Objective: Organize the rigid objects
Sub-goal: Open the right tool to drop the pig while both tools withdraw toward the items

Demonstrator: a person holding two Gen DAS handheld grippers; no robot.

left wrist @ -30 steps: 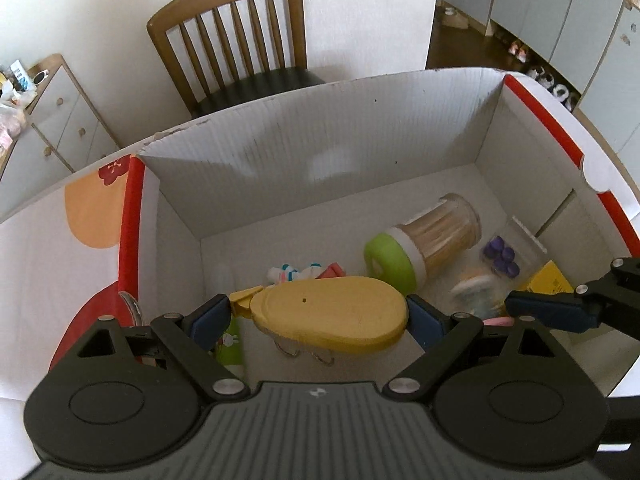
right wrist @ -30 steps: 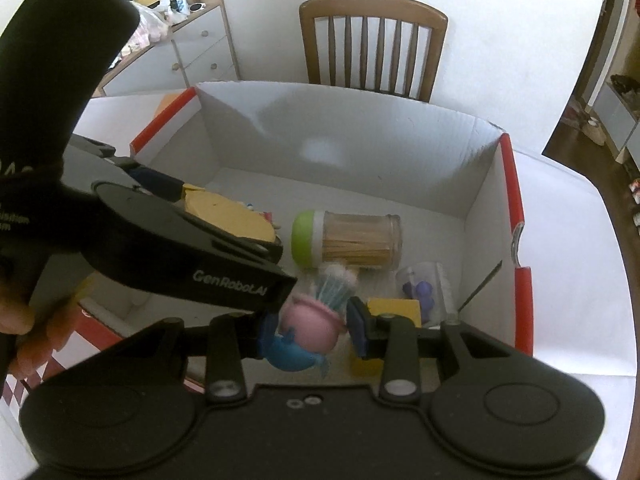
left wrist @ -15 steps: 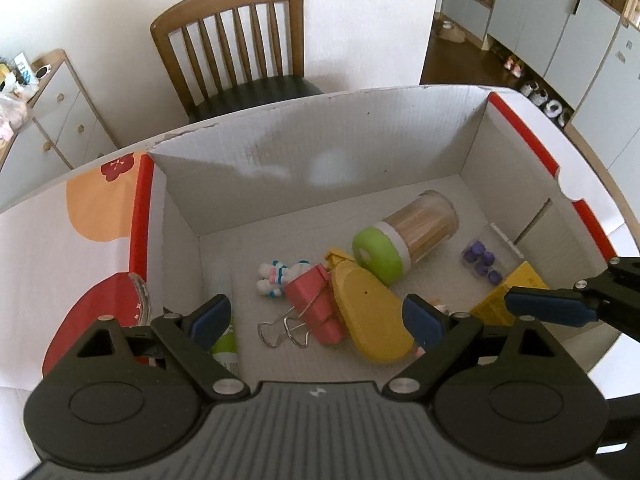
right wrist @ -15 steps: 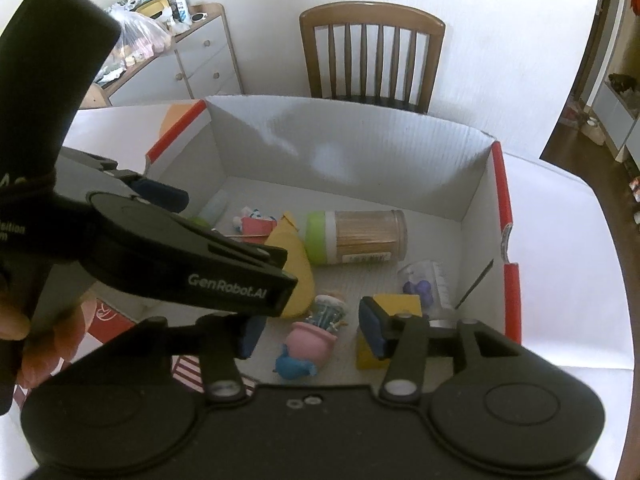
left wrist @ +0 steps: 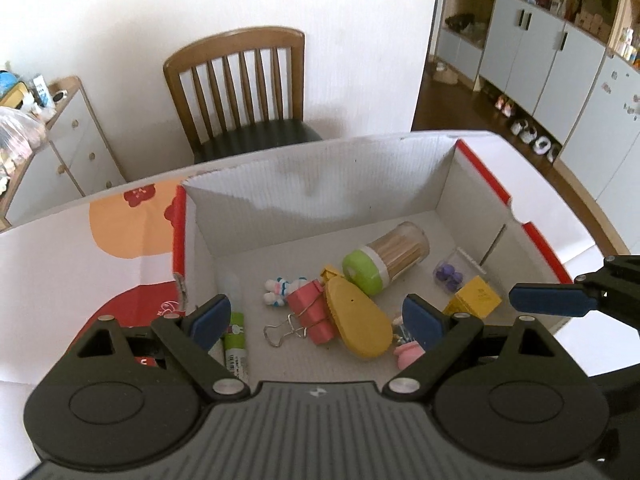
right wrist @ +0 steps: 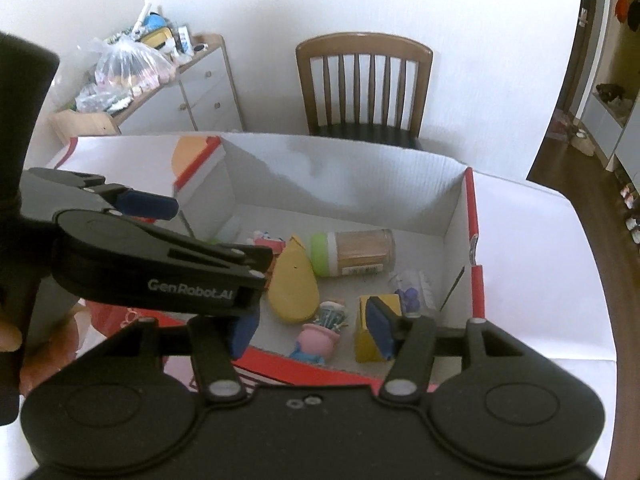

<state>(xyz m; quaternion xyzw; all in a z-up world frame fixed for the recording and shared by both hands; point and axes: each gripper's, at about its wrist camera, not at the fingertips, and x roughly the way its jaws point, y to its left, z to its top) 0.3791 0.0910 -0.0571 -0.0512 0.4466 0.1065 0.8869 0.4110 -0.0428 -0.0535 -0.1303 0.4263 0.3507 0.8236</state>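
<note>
- yellow teardrop case (left wrist: 357,321) lies flat on the floor of the cardboard box (left wrist: 320,184), beside the toothpick jar (left wrist: 386,262); a second ago it was in the left gripper (left wrist: 318,317)
- pink pot toy (right wrist: 318,337) also dropped, just off the case's near end
- left gripper now wide open, empty, pulled back above the box
- right gripper (right wrist: 310,326) wide open, empty
- both drops look done; next item can be fetched

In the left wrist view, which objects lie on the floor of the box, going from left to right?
Green-labelled glue stick → small white toy figure → pink binder clip → yellow teardrop-shaped plastic case → clear packet of purple beads → yellow cardboard box.
</note>
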